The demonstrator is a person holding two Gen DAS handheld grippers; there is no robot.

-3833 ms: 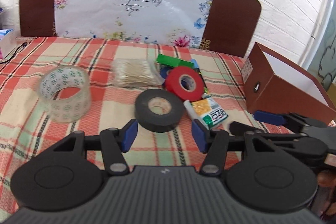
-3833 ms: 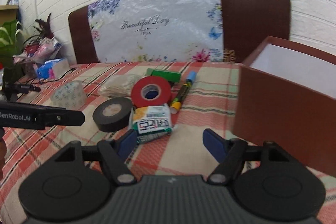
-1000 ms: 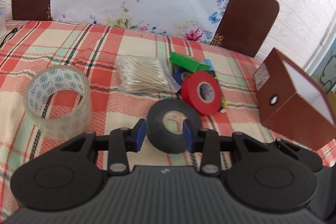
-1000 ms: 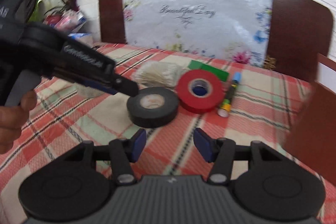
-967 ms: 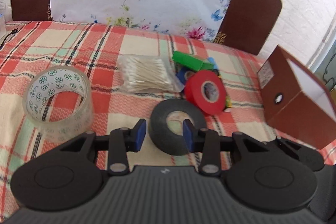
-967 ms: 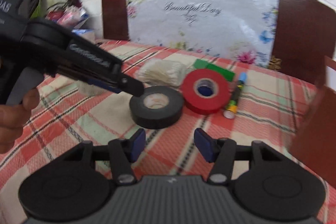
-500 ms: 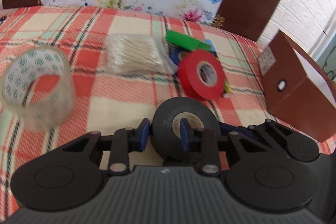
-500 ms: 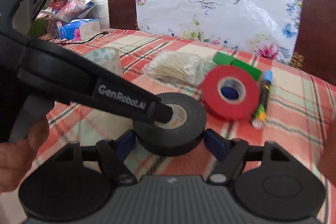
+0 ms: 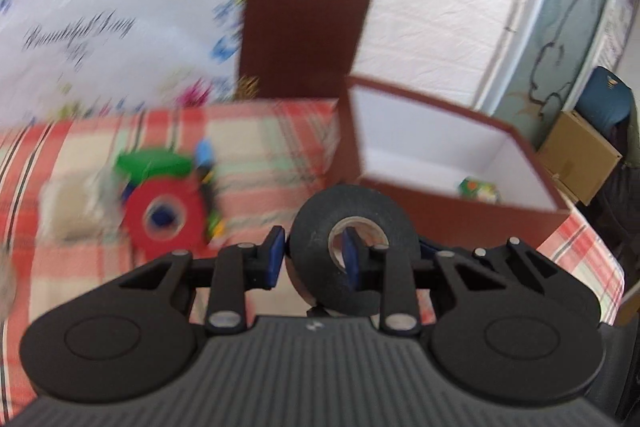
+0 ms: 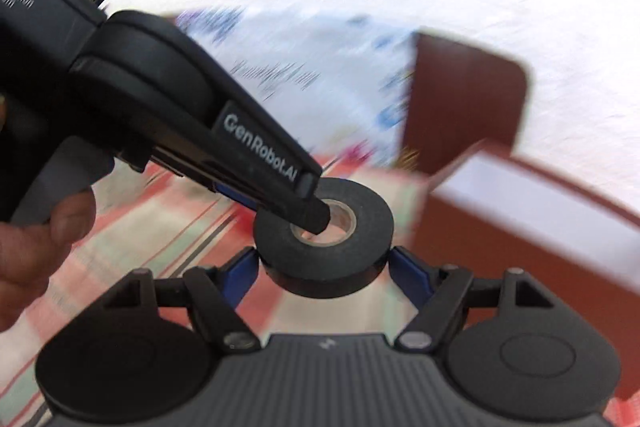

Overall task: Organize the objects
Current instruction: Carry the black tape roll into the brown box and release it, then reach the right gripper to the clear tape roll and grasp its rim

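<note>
I've got the black tape roll [image 9: 347, 247] clamped in my left gripper [image 9: 310, 257], one jaw through its core and one outside, so it hangs off the table and can't slip. My right gripper [image 10: 323, 269] has its jaws spread either side of the roll, apparently touching it. Half a second back it hung over the table; now I've swung toward the brown box [image 9: 448, 203], just ahead of the jaws, red tape [image 9: 166, 213] off left.
</note>
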